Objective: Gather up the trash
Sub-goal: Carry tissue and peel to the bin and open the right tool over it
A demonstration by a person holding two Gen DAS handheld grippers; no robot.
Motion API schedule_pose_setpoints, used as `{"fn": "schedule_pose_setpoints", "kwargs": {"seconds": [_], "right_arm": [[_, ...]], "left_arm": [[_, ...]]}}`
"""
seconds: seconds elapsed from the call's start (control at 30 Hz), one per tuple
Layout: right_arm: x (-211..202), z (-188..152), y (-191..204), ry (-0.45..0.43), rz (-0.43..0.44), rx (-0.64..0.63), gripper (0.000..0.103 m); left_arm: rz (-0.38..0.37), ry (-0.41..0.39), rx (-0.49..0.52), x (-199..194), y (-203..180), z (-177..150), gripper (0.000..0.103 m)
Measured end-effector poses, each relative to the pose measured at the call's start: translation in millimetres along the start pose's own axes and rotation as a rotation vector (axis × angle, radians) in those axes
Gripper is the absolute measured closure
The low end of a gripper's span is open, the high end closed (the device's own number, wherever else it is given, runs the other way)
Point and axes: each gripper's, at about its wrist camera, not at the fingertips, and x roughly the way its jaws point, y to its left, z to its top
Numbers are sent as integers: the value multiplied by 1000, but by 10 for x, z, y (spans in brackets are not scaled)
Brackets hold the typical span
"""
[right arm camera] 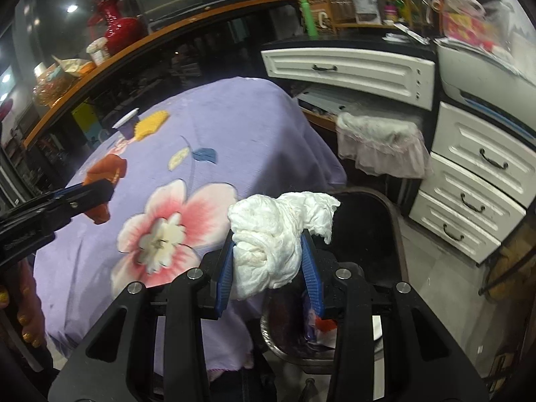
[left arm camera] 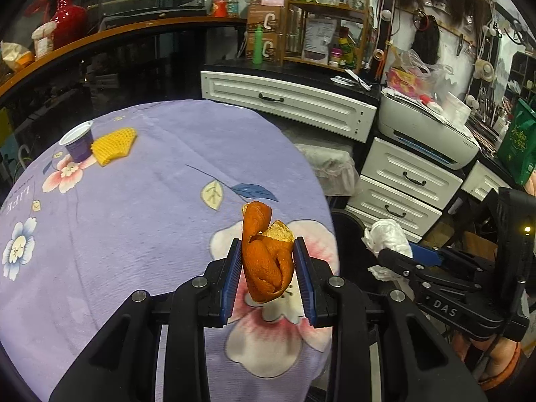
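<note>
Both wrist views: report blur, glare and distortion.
Left wrist view: sharp; orange peel crisp, drawer fronts bowed by fisheye. Right wrist view: table cloth and peel motion-blurred, lamp glare on dark glass, tissue fairly sharp.

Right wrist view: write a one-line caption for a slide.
Right gripper clamps a crumpled white tissue beside the purple floral tablecloth, while the left gripper carries orange peel.

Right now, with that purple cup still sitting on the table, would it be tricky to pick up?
Probably a little. The purple cup looks like thin plastic, so likely light and easily squashed. It already leans beside the yellow mesh piece, so a nudge could tip or roll it.
</note>
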Motion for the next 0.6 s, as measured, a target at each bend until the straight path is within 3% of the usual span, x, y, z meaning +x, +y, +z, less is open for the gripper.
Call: {"fn": "schedule_pose_setpoints", "kwargs": {"seconds": [0.47, 0.6], "right_arm": [[439, -237, -391, 79, -38, 74, 64], [494, -287, -475, 91, -49, 96, 52]], "left_arm": [[-70, 37, 60, 140, -441, -33, 72], [-96, 55, 80, 195, -571, -53, 72]]}}
